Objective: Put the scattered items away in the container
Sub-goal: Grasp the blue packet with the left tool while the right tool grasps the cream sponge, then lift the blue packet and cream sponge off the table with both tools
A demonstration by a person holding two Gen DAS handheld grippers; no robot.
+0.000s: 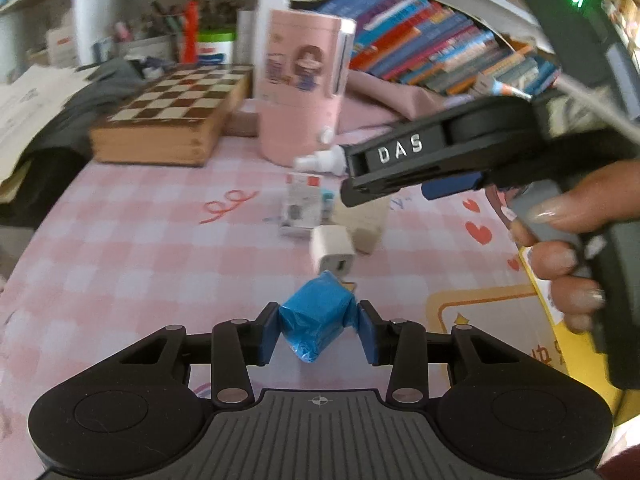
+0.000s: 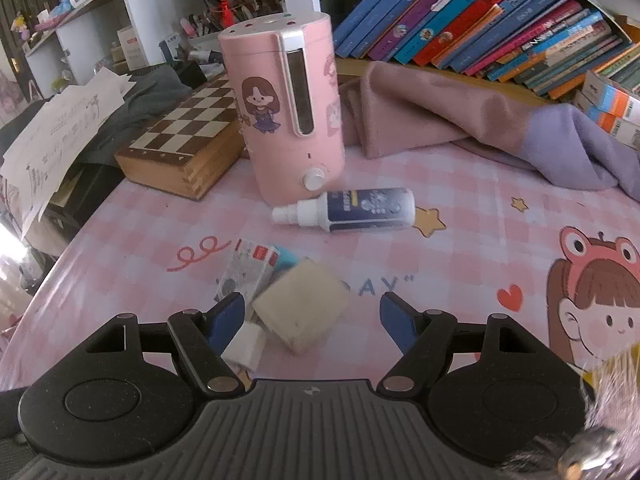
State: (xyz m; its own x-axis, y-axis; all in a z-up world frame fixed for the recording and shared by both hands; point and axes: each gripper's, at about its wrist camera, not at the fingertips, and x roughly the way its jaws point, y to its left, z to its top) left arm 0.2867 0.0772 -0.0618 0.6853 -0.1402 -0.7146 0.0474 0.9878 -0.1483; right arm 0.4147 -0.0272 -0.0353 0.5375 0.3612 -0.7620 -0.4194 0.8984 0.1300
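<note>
In the left wrist view my left gripper (image 1: pixel 319 330) is shut on a blue wrapped packet (image 1: pixel 316 316), with a blue pad against each side of it, just above the pink checked tablecloth (image 1: pixel 140 248). Beyond it lie a white charger plug (image 1: pixel 334 250), a beige block (image 1: pixel 368 220) and a small printed packet (image 1: pixel 300 208). My right gripper (image 2: pixel 312 312) is open and hangs over the beige block (image 2: pixel 302 308), with the white plug (image 2: pixel 244 346) by its left finger. A spray bottle (image 2: pixel 352 210) lies on its side further back.
A pink canister (image 2: pixel 288 112) stands behind the bottle, with a chessboard box (image 2: pixel 180 140) to its left and a pink and purple cloth (image 2: pixel 460 120) to its right. Books line the shelf behind. A yellow-edged thing (image 1: pixel 534 276) shows beside the person's hand (image 1: pixel 568 232).
</note>
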